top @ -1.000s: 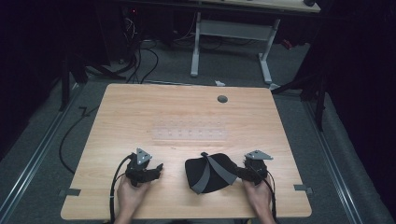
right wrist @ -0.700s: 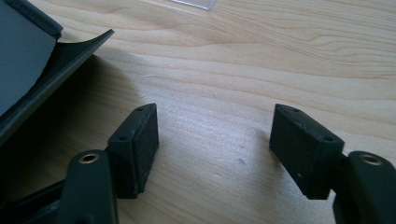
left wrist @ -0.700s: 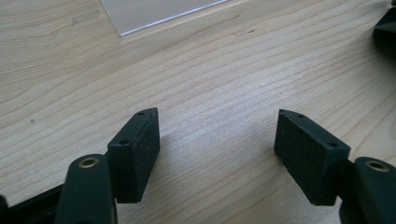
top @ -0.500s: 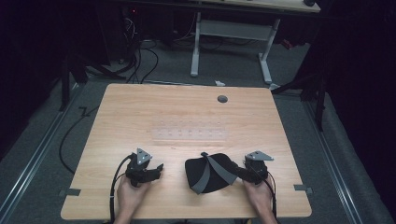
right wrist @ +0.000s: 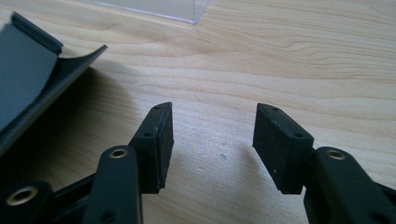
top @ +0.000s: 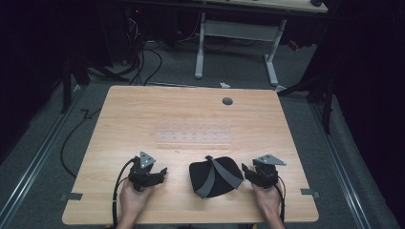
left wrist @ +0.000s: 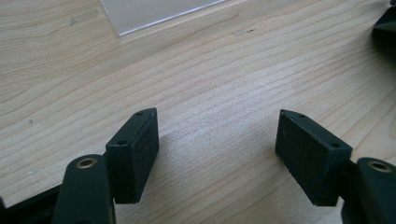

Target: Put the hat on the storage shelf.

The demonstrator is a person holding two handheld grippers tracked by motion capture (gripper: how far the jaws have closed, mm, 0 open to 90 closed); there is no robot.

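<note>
Wooden tabletop [top: 143,114]: black-and-grey cap [top: 215,176] near front edge, between both tools. Left hand-held gripper [top: 160,174] open, empty. Right hand-held gripper [top: 246,171] just beside cap, jaws just closing, nothing between.

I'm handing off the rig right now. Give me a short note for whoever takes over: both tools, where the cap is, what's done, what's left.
Left tool: open, nothing between the jaws, resting low over the table to the left of the cap.
Right tool: open, jaws have just been closing, bare wood between them; the pads touch nothing. It sits just right of the cap.
Black and grey cap: lies on the near part of the table between the two tools, not gripped.
Clear plastic sheet: flat at mid-table, beyond the cap.
Done: both tools brought beside the cap.
Left: probably grip the cap; no hold yet.
</note>
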